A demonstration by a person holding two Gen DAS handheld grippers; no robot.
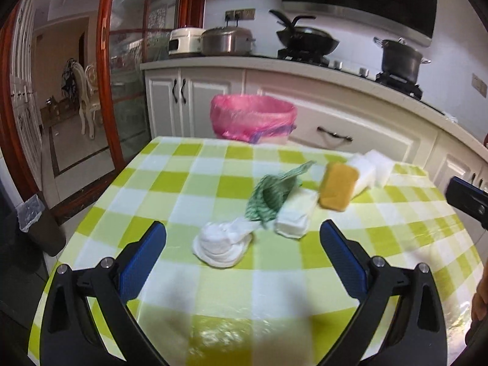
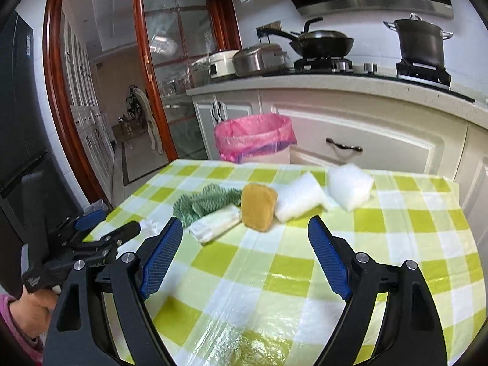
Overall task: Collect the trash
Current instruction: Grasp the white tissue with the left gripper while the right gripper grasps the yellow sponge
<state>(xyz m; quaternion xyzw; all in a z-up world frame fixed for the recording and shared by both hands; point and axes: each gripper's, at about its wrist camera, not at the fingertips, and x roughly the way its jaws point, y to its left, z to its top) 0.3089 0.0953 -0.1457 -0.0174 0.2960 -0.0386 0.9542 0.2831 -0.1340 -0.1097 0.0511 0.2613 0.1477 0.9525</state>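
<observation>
Both grippers' fingers spread wide, empty, above table scraps, left gripper, right gripper

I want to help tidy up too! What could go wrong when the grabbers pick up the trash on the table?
The items lie bunched: grabbing the yellow sponge might drag the green cloth along. The pink-lined bin sits beyond the table's far edge, so a piece could drop short. Both grippers, left and right, work close together and might bump.
</observation>
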